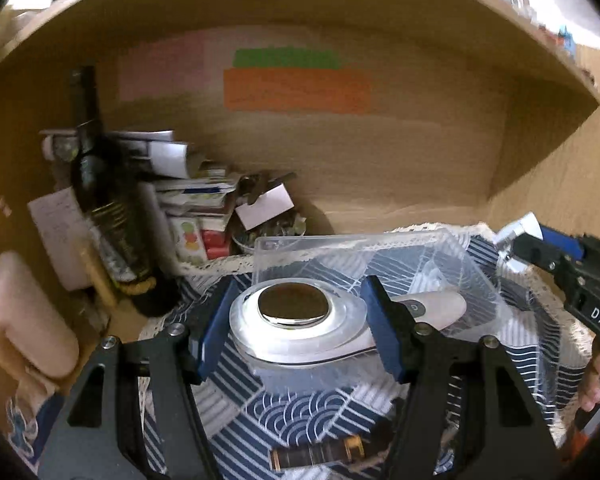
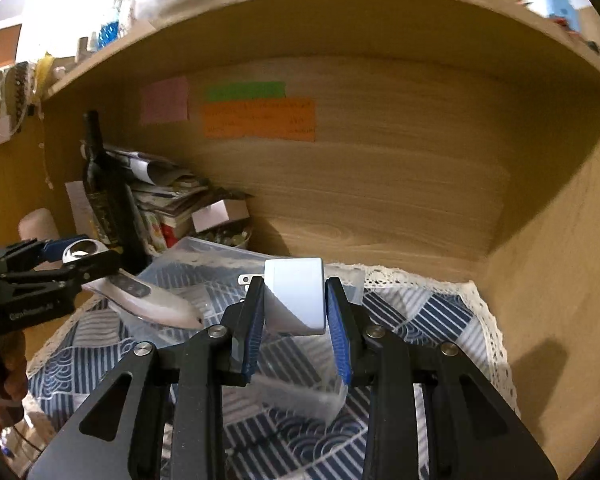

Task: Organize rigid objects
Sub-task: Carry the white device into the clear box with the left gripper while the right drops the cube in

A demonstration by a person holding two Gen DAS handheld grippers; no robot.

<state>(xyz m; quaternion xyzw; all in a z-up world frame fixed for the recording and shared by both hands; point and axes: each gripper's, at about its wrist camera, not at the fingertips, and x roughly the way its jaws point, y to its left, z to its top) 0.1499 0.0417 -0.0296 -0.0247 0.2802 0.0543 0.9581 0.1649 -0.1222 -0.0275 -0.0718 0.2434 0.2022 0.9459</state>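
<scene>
My left gripper (image 1: 300,318) is shut on a white handheld device (image 1: 300,320) with a round metal head, held over a clear plastic box (image 1: 380,248) on a blue patterned cloth (image 1: 300,412). The device also shows in the right wrist view (image 2: 148,300), tilted with its handle over the box (image 2: 220,250). My right gripper (image 2: 296,320) is shut on a white plug adapter (image 2: 296,296) with metal prongs at its left, held above the box. The right gripper (image 1: 540,252) shows at the right edge of the left wrist view, with the adapter (image 1: 516,236) in it.
A dark bottle (image 1: 104,200) stands at the left of the wooden shelf alcove, beside a pile of papers and packets (image 1: 188,188) and a small bowl (image 1: 268,232). Coloured sticky notes (image 1: 296,88) are on the back wall. A watch strap (image 1: 320,454) lies on the cloth near me.
</scene>
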